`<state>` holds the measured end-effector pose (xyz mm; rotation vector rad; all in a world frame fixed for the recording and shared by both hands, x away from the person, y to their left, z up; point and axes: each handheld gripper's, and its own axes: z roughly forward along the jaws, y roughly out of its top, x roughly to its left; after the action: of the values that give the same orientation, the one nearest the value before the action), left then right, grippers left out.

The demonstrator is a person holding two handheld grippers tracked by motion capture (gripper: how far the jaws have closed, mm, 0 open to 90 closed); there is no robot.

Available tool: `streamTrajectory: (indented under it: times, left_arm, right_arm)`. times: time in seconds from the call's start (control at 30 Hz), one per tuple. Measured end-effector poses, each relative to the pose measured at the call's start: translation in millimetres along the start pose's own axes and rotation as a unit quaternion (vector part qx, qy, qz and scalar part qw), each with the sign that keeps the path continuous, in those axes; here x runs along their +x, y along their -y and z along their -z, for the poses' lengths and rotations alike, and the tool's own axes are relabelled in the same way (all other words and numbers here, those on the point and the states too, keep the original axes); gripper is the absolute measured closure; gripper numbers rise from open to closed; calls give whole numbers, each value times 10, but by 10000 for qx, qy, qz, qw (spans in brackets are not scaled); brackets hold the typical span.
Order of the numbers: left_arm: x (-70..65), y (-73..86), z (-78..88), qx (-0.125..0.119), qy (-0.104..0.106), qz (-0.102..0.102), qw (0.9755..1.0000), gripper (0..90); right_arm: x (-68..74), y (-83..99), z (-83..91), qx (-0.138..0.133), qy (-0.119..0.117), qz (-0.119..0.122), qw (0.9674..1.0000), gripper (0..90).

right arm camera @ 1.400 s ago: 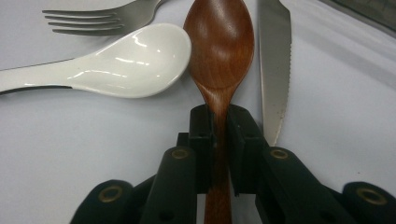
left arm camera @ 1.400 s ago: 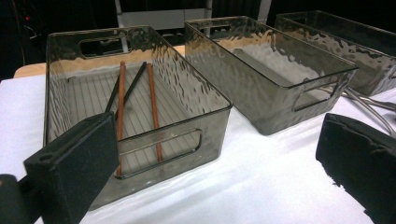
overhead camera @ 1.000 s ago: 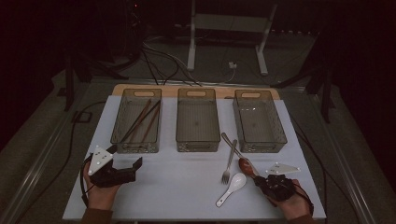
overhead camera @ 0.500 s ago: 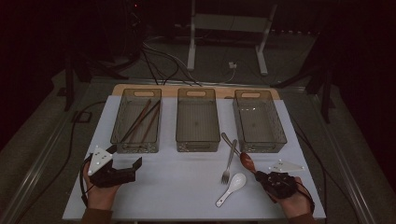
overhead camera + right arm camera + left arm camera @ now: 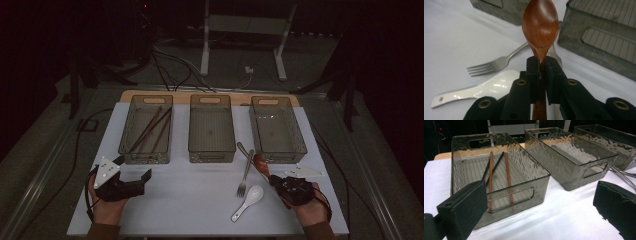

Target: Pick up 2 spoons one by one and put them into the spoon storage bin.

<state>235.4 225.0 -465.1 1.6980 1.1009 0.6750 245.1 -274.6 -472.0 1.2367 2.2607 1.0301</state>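
High view: right gripper clamps the wooden spoon beside a fork and white ceramic spoon. Left gripper view: left gripper gapes empty before the left bin holding chopsticks. Right gripper view: wooden spoon pinched above the fork.

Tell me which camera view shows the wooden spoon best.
The right gripper view: the wooden spoon stands large and sharp, its handle clamped between the jaws of the right gripper, bowl pointing away. The high view shows the same spoon small and dim beside the fork. The left gripper view looks toward the bins.
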Motion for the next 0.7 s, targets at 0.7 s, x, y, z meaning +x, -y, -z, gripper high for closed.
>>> streamTrajectory:
  times: [0.7]
  left_arm:
    - [6,14,-10,22,-8,5,10000,6]
  right_arm:
    - [27,-375,-91,-410,50,-39,9991,831]
